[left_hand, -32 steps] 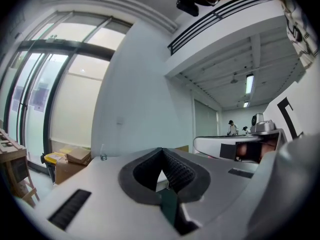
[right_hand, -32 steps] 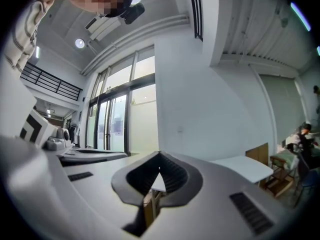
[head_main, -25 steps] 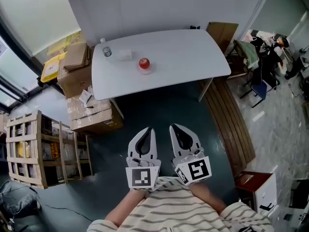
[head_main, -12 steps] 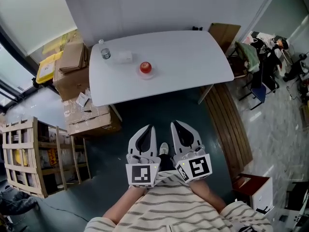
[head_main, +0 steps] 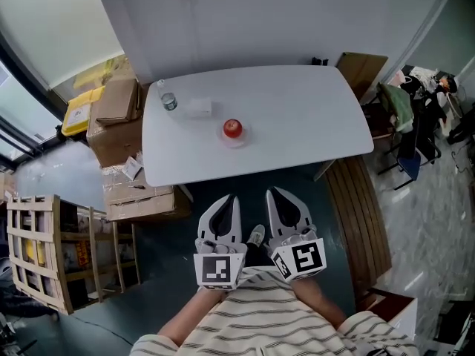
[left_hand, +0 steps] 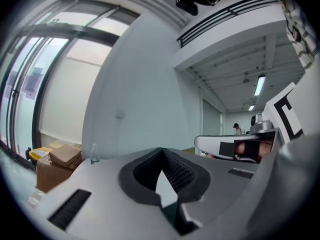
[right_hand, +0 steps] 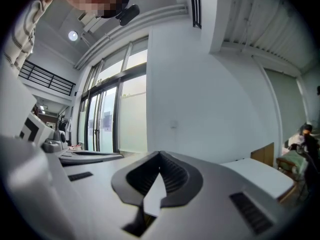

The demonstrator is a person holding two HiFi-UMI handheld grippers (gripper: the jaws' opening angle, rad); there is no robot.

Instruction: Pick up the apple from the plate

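**Apple** [head_main: 232,127]: red, one piece. It sits on a small pale plate [head_main: 234,140] near the middle of the white table [head_main: 312,117], a little toward the table's near edge. Nothing touches it.

**Left gripper** [head_main: 228,199]: held low in front of the person's striped shirt [head_main: 260,321], pointing level toward the table. In the left gripper view the jaw tips [left_hand: 161,150] meet, and the hollow behind them holds nothing. Closed and empty.

**Right gripper** [head_main: 272,193]: just beside the left one and parallel to it. In the right gripper view the tips [right_hand: 160,154] are likewise together, with only the white wall showing through the hollow. Closed and empty.

**Apple relative to grippers**: well apart from both. It lies ahead of them and above the table edge in the head view, roughly in line with the left gripper's tips. Dark floor and the near strip of the table lie between.

**Other items on the table**: a clear bottle [head_main: 168,99] at the far left corner and a small white object [head_main: 199,107] just beside it, both left of the apple.

**Surroundings**: cardboard boxes [head_main: 115,117] stacked at the table's left end, a wooden crate frame [head_main: 37,251] further left, and slatted wooden boards [head_main: 365,213] on the floor at the right.
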